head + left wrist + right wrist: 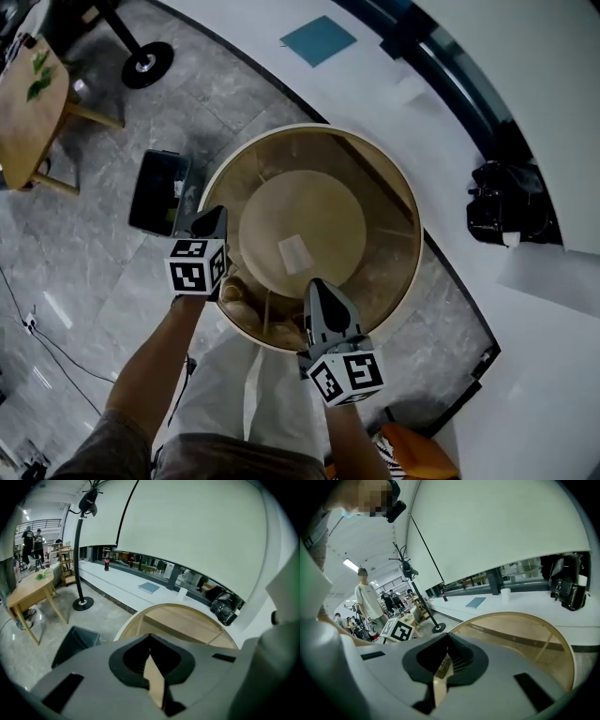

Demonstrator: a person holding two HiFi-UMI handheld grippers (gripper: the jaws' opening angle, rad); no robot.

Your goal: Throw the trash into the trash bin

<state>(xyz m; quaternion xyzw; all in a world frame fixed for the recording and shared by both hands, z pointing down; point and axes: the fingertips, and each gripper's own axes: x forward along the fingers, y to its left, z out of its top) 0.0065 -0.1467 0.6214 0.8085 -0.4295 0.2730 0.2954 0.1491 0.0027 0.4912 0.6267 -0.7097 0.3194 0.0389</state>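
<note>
Grey floor, round table. Left gripper and right gripper jaws both pressed together, empty. Black bin visible in head and left gripper views, not in the right.

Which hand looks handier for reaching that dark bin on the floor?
Left. The left gripper hangs at the round table's left rim, next to the trash bin; the right gripper sits further away, at the near rim. Only the left gripper view shows the bin.

Open lab hall, marble floor, tall stand, onlookers, wooden table
</note>
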